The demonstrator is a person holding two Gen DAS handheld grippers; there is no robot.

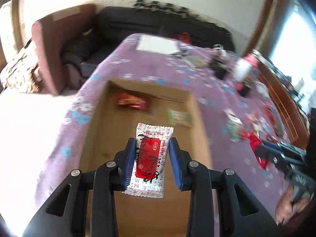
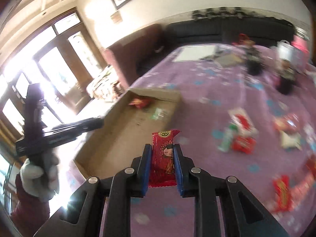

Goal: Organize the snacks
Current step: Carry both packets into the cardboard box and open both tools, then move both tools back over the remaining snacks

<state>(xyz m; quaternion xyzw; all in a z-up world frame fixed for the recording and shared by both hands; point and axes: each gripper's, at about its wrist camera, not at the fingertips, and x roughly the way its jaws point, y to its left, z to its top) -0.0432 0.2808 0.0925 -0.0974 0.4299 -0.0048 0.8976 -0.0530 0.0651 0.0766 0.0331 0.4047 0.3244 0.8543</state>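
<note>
Left wrist view shows my left tool holding a white and red snack packet lengthwise between its blue pads, jaws narrowed onto the packet's sides, directly above the open cardboard box. The box sits on the purple flowered surface and already holds a red wrapper near its far wall and a green packet to the right of it. My right tool is closed on a red packet with a cartoon girl, and in its view it hangs over the purple cloth just to the right of the box, not yet above it. More loose snacks lie scattered on the cloth further right.

To do this drop well, I judge the left packet should go first, since it is already over the box floor. I would lower it a little and let go over the bare cardboard on the near side, so it lands flat and does not pile on the two packets at the back. Opening the jaws fully matters, because the thin foil may cling to a pad. Both views are blurred, so I would steady the tools before releasing. The right tool then needs to come leftward across the box's side wall before it opens; releasing short would leave its packet on the cloth.
</note>
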